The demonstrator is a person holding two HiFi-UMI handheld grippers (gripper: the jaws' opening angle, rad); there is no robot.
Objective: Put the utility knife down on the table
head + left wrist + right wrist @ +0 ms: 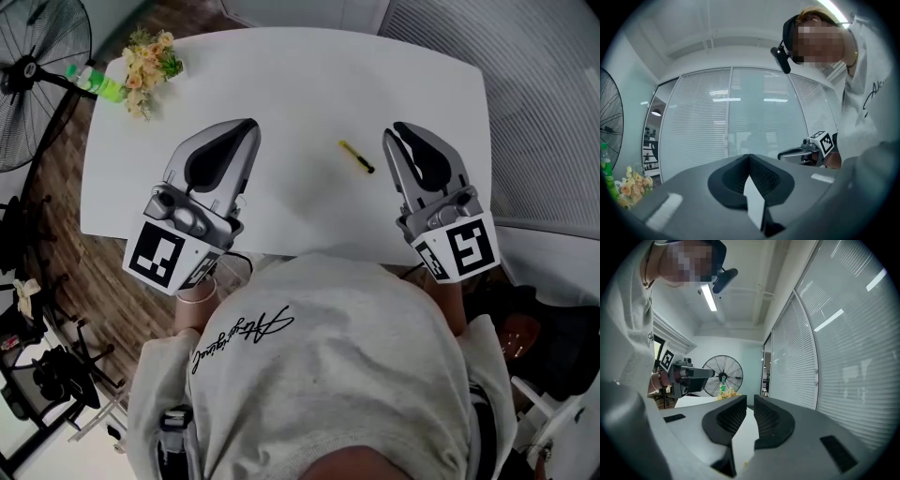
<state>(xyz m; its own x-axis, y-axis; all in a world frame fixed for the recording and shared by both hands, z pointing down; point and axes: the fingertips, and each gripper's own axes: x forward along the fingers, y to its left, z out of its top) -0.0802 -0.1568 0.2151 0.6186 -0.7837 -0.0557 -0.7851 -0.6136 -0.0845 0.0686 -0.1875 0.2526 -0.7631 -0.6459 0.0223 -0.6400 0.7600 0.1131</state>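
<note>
The utility knife (356, 157), slim, yellow and black, lies flat on the white table (300, 75), right of centre. My right gripper (397, 129) hovers just to its right, apart from it. A narrow gap shows between its jaws in the right gripper view (750, 399), with nothing in it. My left gripper (251, 124) hangs over the table's left half, well clear of the knife. Its jaws meet at the tips (749, 157) and hold nothing. Neither gripper view clearly shows the knife.
A bunch of pale flowers (150, 61) and a green bottle (98, 84) sit at the table's far left corner. A standing fan (37, 66) is on the floor beyond that corner. The table's near edge runs just in front of my body.
</note>
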